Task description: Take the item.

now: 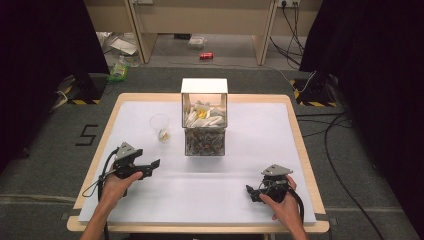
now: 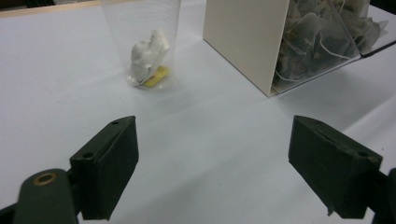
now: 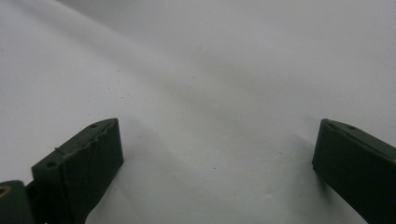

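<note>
While both grippers rest low at the near side of the table (image 1: 300, 150), nothing sits between either pair of jaws. Left gripper (image 1: 150, 167), at about 8 o'clock from the table's centre, is held in the person's left hand (image 1: 116, 186); its jaws stand spread wide, with bare white surface between them in the left gripper view (image 2: 212, 172). Clear plastic cup (image 1: 160, 127) stands upright at roughly 1 o'clock from that gripper, well apart from the fingertips, untouched. In the left gripper view the cup (image 2: 142, 42) appears at 11 o'clock beyond the left jaw, and a white tea bag (image 2: 148, 55) with a yellow tag lies at its bottom. Tea-bag box (image 1: 204, 117), a tall container with clear front and cream side walls, stands at the table's middle, just to the 3 o'clock side of the cup, near it but apart. Its upper part holds white sachets, its lower part darker bags. From the left gripper view the box (image 2: 245, 39) lies at 1 o'clock, ahead of the right jaw, mesh tea bags visible through the clear panel. Right gripper (image 1: 254, 192), at about 4 o'clock from the table's centre, is held in the right hand (image 1: 286, 207); its jaws are also spread wide over the bare surface (image 3: 217, 154), pointing toward 9 o'clock, well apart from box and cup.
</note>
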Tool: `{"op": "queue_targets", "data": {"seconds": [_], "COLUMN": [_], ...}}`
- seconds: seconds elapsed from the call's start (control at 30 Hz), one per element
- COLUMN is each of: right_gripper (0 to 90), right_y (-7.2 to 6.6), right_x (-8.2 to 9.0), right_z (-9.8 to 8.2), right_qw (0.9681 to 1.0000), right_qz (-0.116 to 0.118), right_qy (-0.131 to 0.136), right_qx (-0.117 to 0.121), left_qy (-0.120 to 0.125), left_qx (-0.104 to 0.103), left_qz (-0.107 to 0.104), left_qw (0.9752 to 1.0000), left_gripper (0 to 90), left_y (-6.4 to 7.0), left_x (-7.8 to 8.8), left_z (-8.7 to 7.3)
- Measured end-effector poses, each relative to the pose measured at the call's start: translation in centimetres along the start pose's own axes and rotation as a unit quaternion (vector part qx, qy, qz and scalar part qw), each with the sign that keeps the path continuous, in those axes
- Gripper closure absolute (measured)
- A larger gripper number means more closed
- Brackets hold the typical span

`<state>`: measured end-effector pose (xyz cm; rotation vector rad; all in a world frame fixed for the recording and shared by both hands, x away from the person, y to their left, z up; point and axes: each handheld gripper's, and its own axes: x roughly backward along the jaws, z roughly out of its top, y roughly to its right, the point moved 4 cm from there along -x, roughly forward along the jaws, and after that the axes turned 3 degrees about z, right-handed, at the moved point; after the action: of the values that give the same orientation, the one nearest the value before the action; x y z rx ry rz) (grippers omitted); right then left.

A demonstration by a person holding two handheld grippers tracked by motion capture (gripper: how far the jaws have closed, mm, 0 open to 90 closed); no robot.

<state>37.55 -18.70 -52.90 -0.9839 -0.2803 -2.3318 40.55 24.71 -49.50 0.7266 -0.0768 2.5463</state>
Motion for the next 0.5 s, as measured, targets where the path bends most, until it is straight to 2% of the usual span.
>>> {"op": "queue_targets", "data": {"seconds": [0.23, 0.5], "right_gripper": [2.3, 2.3], "right_y": [0.1, 0.0], "right_x": [0.0, 0.0], "right_z": [0.0, 0.0], "right_qw": [1.0, 1.0], "right_qz": [0.0, 0.0], "right_qy": [0.001, 0.0], "right_qx": [0.003, 0.0], "left_qy": [-0.011, -0.019], "left_qx": [-0.013, -0.028], "left_qz": [0.004, -0.002], "left_qw": [0.9999, 0.9994], "left_gripper": [15.7, 15.7], "left_y": [0.6, 1.5], "left_x": [0.1, 0.3], "left_z": [-1.4, -2.2]}}
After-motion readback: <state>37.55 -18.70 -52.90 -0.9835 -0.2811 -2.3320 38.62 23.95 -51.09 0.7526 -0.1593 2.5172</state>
